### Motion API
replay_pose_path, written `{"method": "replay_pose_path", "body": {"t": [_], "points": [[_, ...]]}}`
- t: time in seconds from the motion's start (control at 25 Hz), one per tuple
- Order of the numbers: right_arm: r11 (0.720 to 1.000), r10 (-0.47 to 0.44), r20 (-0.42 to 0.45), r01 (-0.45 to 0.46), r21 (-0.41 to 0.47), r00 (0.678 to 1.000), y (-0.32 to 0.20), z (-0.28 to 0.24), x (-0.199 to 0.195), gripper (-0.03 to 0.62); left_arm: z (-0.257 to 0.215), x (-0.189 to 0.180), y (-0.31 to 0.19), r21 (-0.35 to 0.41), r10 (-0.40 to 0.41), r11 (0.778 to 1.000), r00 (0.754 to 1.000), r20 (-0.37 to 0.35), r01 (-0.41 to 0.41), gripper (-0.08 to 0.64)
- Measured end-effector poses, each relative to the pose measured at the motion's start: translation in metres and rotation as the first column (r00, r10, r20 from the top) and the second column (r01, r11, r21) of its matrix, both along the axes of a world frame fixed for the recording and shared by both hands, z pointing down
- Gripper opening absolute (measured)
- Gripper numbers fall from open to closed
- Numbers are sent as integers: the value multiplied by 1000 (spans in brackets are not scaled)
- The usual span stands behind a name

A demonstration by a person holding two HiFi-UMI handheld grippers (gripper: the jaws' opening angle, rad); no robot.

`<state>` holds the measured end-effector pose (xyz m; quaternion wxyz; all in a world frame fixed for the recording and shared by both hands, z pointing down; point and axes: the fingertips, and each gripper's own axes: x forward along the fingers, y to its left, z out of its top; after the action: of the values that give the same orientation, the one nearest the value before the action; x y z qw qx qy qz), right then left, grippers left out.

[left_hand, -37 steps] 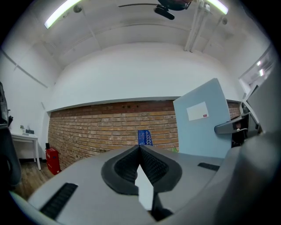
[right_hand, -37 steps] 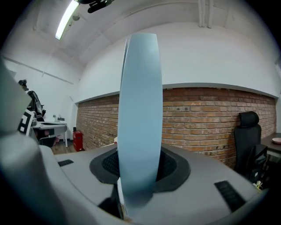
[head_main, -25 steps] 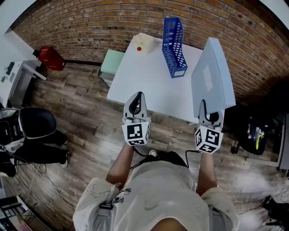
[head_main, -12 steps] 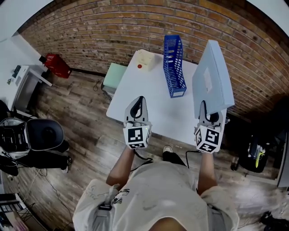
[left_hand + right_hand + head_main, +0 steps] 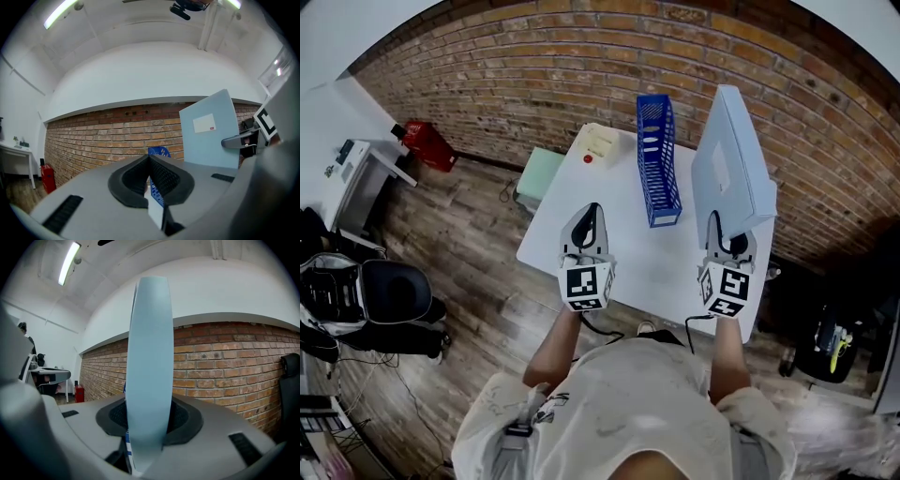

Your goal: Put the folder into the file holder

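Observation:
My right gripper [image 5: 722, 225] is shut on the lower edge of a light blue folder [image 5: 731, 159], which stands upright on edge above the table's right side. In the right gripper view the folder [image 5: 149, 366] fills the middle, edge-on, pinched between the jaws at my right gripper [image 5: 147, 416]. The blue mesh file holder [image 5: 657, 169] stands on the white table [image 5: 581, 169] just left of the folder, and shows behind my left gripper [image 5: 149, 161] as the file holder [image 5: 158, 152]. My left gripper [image 5: 587, 220] hovers over the table's front, jaws shut and empty.
A small beige block with a red button [image 5: 598, 142] lies at the table's far left corner. A pale green box [image 5: 539, 173] stands on the wooden floor left of the table. A brick wall [image 5: 534, 75] runs behind. A black chair [image 5: 384, 291] sits far left.
The view has drawn closer to the table. The folder, still held in my right gripper, has moved left toward the file holder. My left gripper has kept its place.

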<state>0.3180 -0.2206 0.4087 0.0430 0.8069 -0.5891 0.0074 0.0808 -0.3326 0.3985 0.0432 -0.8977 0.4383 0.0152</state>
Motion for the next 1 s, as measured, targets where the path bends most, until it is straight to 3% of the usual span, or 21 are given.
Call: {"method": "replay_pose_path", "body": {"t": [0.4, 1.0], "points": [[999, -18, -3, 18, 41, 1000, -20, -14, 17, 172, 4, -4, -5, -6, -55, 998, 998, 13, 55, 12], [969, -82, -109, 105, 224, 991, -40, -102, 0, 172, 1, -28, -4, -29, -124, 992, 992, -17, 123, 12]]}}
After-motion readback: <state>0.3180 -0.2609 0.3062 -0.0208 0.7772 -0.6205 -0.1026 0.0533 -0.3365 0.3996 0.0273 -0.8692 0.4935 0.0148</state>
